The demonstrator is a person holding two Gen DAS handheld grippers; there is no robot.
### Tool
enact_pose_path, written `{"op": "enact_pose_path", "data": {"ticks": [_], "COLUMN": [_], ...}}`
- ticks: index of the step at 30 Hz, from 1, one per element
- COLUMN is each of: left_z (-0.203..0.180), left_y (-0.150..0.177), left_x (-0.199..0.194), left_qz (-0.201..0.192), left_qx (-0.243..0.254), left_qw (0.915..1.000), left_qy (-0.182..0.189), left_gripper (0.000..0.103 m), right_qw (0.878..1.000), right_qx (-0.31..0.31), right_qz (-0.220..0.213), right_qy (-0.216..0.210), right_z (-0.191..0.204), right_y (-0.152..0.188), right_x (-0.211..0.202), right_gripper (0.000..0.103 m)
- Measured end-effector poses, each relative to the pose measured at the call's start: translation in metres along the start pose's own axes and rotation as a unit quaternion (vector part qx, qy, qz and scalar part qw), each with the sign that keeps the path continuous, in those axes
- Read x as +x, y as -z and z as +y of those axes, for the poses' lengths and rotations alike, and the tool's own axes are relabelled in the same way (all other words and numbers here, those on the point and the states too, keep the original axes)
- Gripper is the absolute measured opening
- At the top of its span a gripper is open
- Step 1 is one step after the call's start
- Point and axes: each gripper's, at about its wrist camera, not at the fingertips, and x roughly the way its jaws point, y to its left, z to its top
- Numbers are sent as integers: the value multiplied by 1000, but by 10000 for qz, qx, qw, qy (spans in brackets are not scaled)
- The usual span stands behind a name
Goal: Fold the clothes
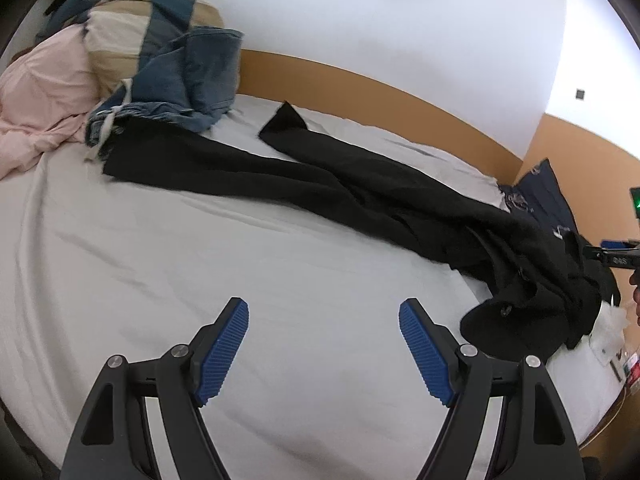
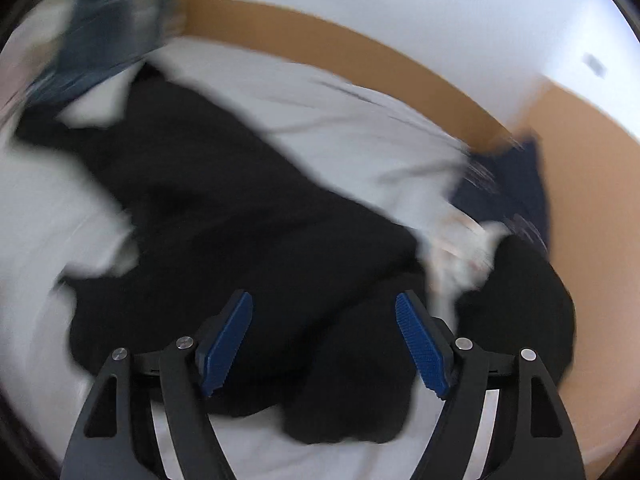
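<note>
A long black garment (image 1: pixel 360 196) lies stretched across the white bed sheet (image 1: pixel 160 264), its bunched end with buttons at the right (image 1: pixel 520 320). My left gripper (image 1: pixel 324 308) hovers open over bare sheet, left of that bunched end, holding nothing. The right wrist view is motion-blurred: my right gripper (image 2: pixel 324 300) stands open just above the crumpled black garment (image 2: pixel 240 232), nothing between its blue pads (image 2: pixel 226 344). The other gripper's tip (image 1: pixel 616 258) shows at the right edge of the left wrist view, beside the garment.
A pile of clothes sits at the far left: denim (image 1: pixel 188 76), a beige and blue piece (image 1: pixel 132 28), a pink one (image 1: pixel 44 92). A dark blue garment (image 1: pixel 540 192) lies by the orange headboard (image 1: pixel 380 84). Small white items (image 1: pixel 612 340) lie past the bed's right corner.
</note>
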Motion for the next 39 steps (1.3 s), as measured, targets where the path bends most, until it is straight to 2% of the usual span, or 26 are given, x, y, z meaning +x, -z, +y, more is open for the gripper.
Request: {"op": "enact_pose_path", "data": {"ticks": [3, 5, 8, 14, 19, 24, 25, 26, 27, 28, 31, 35, 39], "left_z": [-12, -20, -29, -31, -27, -25, -24, -24, -23, -21, -14, -5, -7], "left_y": [1, 2, 3, 2, 1, 3, 3, 3, 3, 3, 2, 1, 1], "left_x": [7, 11, 17, 18, 16, 14, 13, 12, 11, 10, 7, 5, 3], "left_qz": [53, 89, 132, 149, 143, 162, 160, 153, 146, 142, 130, 118, 82], "left_qx": [117, 195, 274, 266, 189, 195, 213, 228, 241, 239, 181, 19, 22], "left_qw": [9999, 9998, 9995, 9994, 9996, 9996, 9996, 9996, 9996, 9996, 9997, 9999, 9998], "left_qy": [29, 48, 76, 132, 180, 155, 134, 110, 87, 75, 43, 106, 203], "left_gripper": [80, 80, 80, 80, 80, 80, 80, 80, 80, 80, 80, 80, 80], "right_qw": [9954, 9922, 9901, 9814, 9735, 9825, 9839, 9852, 9864, 9874, 9911, 9957, 9922], "right_qx": [-946, -1208, -1191, -1466, -1884, -1336, -1225, -1114, -1004, -893, -542, 6, 499], "right_qz": [-36, -11, 174, 442, 492, 458, 451, 444, 436, 429, 302, -429, -954], "right_qy": [-154, -321, -725, -1159, -1195, -1216, -1220, -1224, -1228, -1231, -1178, -825, -627], "right_z": [50, 70, 87, 106, 128, 123, 122, 121, 119, 118, 110, 74, 29], "right_y": [14, 25, 36, 62, 68, 47, 43, 39, 35, 31, 17, -15, -38], "right_x": [-8, -4, -3, 4, 7, 15, 16, 18, 19, 21, 19, -19, -59], "right_gripper": [76, 76, 73, 69, 69, 69, 65, 56, 26, 15, 13, 12, 11]}}
